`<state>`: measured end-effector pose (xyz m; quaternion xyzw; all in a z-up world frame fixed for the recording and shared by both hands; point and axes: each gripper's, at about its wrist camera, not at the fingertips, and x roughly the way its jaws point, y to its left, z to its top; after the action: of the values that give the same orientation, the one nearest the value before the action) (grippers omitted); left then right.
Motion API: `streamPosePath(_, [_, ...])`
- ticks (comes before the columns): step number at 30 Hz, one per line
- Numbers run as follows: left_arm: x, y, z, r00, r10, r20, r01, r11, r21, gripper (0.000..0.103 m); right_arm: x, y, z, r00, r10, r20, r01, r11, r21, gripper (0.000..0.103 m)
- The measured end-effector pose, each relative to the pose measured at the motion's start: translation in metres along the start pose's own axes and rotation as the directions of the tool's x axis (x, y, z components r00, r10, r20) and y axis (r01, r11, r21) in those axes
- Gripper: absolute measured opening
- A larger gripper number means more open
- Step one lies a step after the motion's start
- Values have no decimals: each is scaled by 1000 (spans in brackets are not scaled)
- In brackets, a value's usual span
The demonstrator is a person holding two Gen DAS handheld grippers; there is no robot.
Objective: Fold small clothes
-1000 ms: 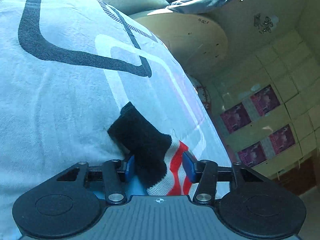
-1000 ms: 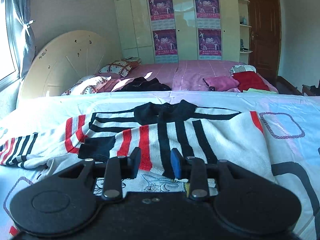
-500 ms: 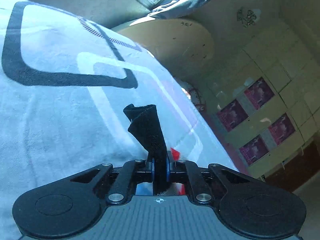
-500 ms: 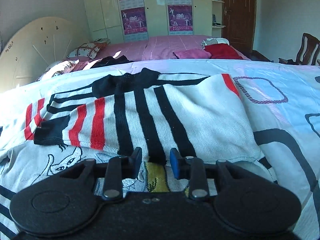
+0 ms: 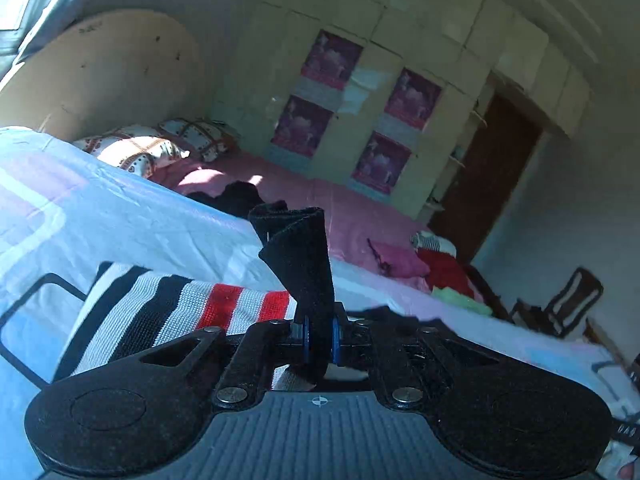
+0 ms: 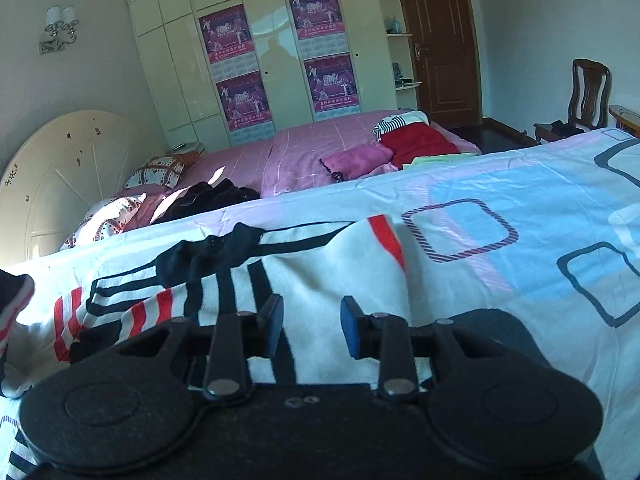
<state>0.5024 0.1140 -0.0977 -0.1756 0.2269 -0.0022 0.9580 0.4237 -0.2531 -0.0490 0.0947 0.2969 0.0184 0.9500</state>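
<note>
Left gripper [image 5: 319, 339]: clamped on the black cuff [image 5: 298, 268] of a sleeve; both blue pads press the cloth from either side.
Left pose: tilted, looking across the bed toward the wardrobe [image 5: 360, 80], lifted off the sheet [image 5: 120, 216].
Cuff: stands up out of the pinch, curling over above the fingers.
Sleeve [image 5: 180, 312]: red, white and black stripes, trailing down and to the left of the left fingers onto the sheet.
Right gripper [image 6: 311, 330]: fingers spread apart, nothing between them.
Right pose: low and nearly level over the sweater [image 6: 280, 280], pointing toward the far bed [image 6: 320, 148].
Sweater: spread flat on the sheet just ahead of and under the right fingers; black collar [image 6: 208, 256] ahead and left of them; a red-striped sleeve folded across the body left of the left finger.
Lifted cuff in the right view: cloth at the far left edge, blurred.
Sheet: white-blue with square outlines, to the right of the right fingers.
</note>
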Motion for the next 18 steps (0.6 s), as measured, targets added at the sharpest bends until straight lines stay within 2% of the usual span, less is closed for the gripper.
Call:
streamPosePath(5, [18,-73,-27,996,-51,-73,60,990,131,10,-10,-36,-2,1000,-26,1,26,999,33,34])
streamPosePath(11, [43,-126,-43,985,-57,-162,89,977,193,10,-15,-69,-9,999,-49,-17,50,995,81,34])
streamPosePath(12, [46,-133,-47,982,-60,-178,96,975,200,14,-16,-73,-10,999,-50,-20,51,995,89,34])
streamPosePath(14, [49,-140,-61,970,-137,-198,177,964,198,69,-18,-77,-10,998,-51,-21,53,994,91,34])
streamPosePath(15, [40,-144,-63,970,-163,-180,199,959,200,74,-19,-78,-10,999,-47,-20,49,994,94,35])
streamPosePath(16, [28,-147,-64,974,-167,-153,198,955,222,75,-20,-78,-9,999,-41,-18,42,994,98,35])
streamPosePath(17, [18,-148,-64,978,-158,-139,188,952,242,75,-20,-77,-8,999,-33,-15,35,994,99,35])
streamPosePath(18, [7,-146,-63,985,-122,-122,150,957,250,75,-20,-74,-7,1000,-24,-12,25,994,103,35])
